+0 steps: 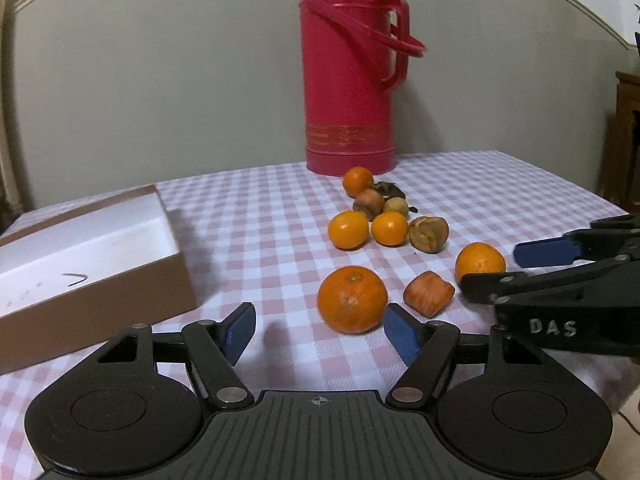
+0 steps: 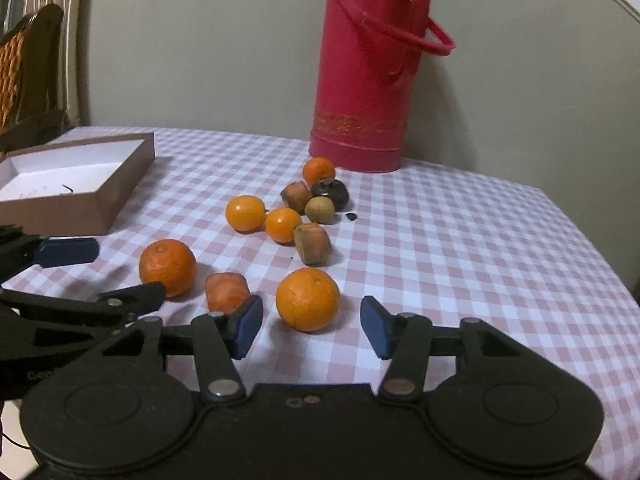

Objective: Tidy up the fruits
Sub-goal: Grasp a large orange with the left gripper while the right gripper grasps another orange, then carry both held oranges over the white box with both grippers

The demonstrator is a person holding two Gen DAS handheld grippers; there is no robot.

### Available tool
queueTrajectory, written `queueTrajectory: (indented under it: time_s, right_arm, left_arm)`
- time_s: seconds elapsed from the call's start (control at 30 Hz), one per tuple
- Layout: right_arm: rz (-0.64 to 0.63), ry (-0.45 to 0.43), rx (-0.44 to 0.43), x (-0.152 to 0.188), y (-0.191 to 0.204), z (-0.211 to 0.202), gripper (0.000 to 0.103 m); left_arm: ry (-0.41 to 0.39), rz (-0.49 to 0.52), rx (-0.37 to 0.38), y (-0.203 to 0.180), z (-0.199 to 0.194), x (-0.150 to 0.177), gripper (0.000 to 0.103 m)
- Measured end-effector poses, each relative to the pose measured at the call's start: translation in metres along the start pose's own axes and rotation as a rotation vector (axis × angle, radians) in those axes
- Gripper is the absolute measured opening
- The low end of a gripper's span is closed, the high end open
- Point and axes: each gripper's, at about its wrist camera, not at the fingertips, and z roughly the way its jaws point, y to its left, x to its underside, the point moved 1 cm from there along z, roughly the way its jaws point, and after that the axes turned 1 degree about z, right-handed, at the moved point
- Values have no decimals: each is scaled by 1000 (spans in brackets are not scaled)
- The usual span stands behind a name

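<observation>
Orange fruit (image 2: 307,299) between right tongs (image 2: 311,326), seemingly untouched

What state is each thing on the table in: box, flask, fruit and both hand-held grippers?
Cardboard box: open, no fruit inside.
Red flask: upright, capped.
Near orange: on the cloth, between open pads, untouched.
Left orange: on the cloth, not gripped.
Left hand-held gripper: open, holding nothing.
Right hand-held gripper: open, holding nothing.
</observation>
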Motion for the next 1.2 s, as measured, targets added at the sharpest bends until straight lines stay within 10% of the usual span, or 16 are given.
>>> queueTrajectory:
  time_s: [0.3, 1.2]
  right_arm:
    - [10, 43, -19, -6, -4, 25, 31]
    - [4, -130, -101, -30, 53, -39, 30]
  left_arm:
    - [38, -23, 64, -8, 26, -6, 42]
    - [-70, -76, -74, 75, -67, -10, 41]
